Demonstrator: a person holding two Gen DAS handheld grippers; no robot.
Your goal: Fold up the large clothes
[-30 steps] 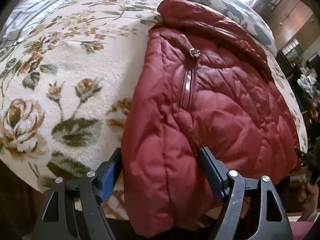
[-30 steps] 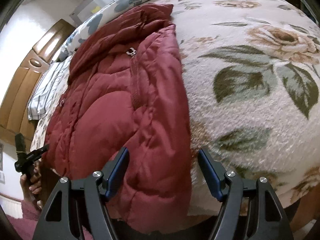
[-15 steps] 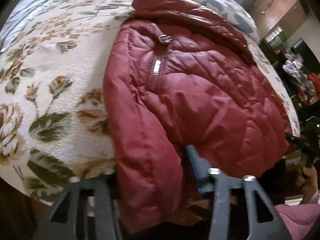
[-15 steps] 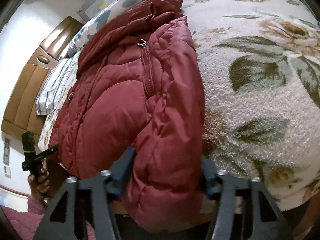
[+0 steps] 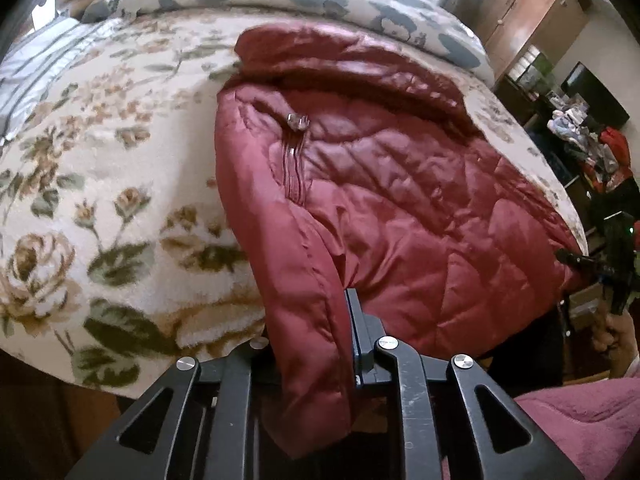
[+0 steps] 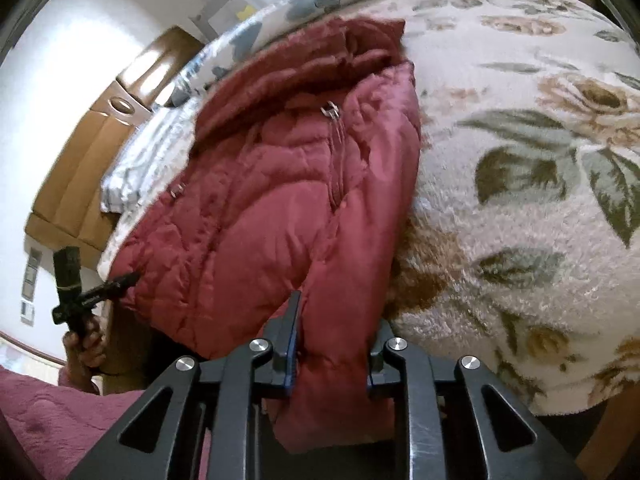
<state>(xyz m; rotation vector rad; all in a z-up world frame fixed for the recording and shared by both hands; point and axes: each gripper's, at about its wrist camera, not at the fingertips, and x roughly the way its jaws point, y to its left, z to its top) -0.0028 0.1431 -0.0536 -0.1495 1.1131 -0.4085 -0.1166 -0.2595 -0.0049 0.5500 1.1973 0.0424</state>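
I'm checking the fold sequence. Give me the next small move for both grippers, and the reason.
Probably lift both corners and carry them toward the collar. The left gripper is shut on the red jacket's hem corner; the right gripper is closing on the other.

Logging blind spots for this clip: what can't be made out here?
- Left wrist view: jacket hem, cut off behind the left gripper; one finger buried in fabric.
- Right wrist view: right gripper, jaws closing on the jacket; hem hidden likewise.
- Both views: picture smeared by motion blur.

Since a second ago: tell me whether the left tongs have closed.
Yes. The left tongs have closed onto the red jacket hem; both stood apart beside it before.
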